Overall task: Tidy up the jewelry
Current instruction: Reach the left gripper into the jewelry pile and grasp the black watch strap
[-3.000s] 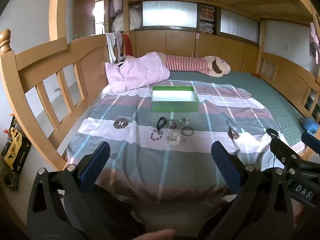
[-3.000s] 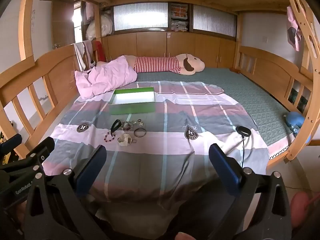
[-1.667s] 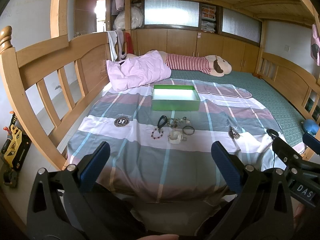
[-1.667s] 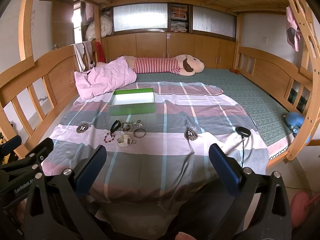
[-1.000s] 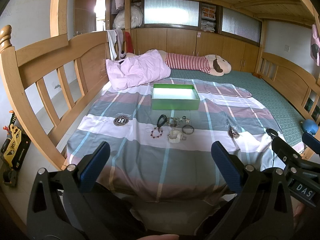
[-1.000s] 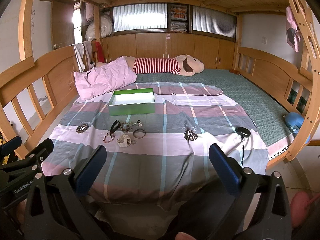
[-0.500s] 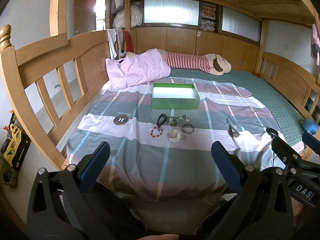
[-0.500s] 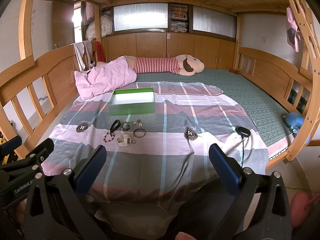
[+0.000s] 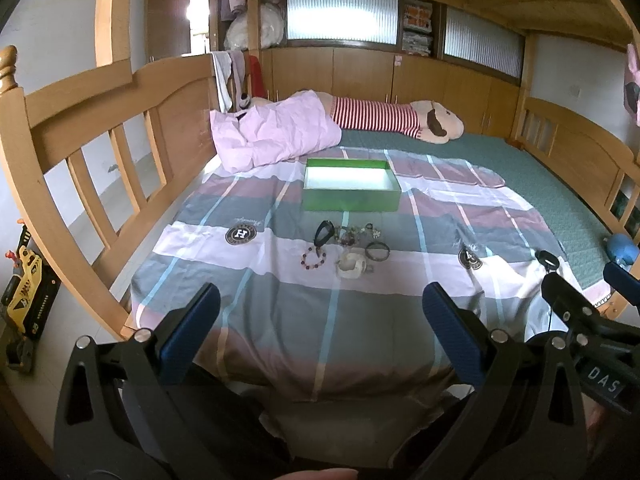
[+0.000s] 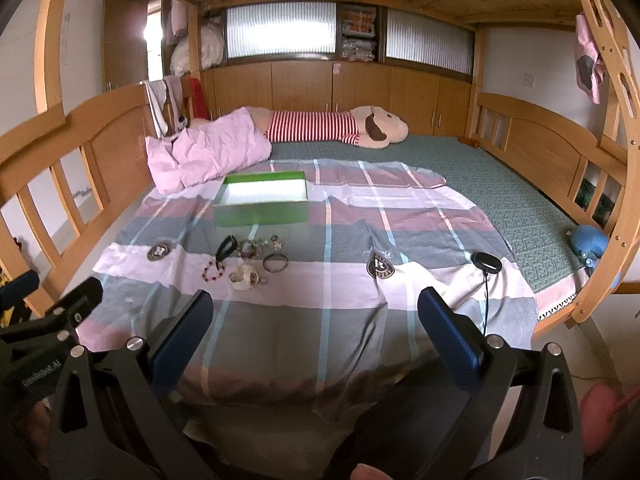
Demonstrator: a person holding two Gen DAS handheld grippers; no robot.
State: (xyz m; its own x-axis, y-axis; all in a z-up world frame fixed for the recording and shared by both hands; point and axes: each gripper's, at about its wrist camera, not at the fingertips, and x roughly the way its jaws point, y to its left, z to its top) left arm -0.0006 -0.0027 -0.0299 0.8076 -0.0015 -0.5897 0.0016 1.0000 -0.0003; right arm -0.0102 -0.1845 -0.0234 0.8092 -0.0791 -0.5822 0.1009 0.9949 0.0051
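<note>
Left wrist view: the left gripper (image 9: 320, 328) stands wide open and empty, and the jewelry cluster (image 9: 346, 246) lies at twelve o'clock on the plaid sheet (image 9: 280, 320), well apart, just before the open green box (image 9: 351, 200). The right gripper (image 10: 314, 332), equally wide and empty, sees the cluster (image 10: 244, 260) at eleven o'clock, so the left looks better lined up; the beaded bracelet (image 9: 314, 259) lies nearest it.

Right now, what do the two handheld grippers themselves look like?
Both the left gripper and right gripper have black frames with triangular cut-outs, silver screw heads and blue fingertip pads. White lettering marks each: "DAS" on the right, partly readable text on the left.
</note>
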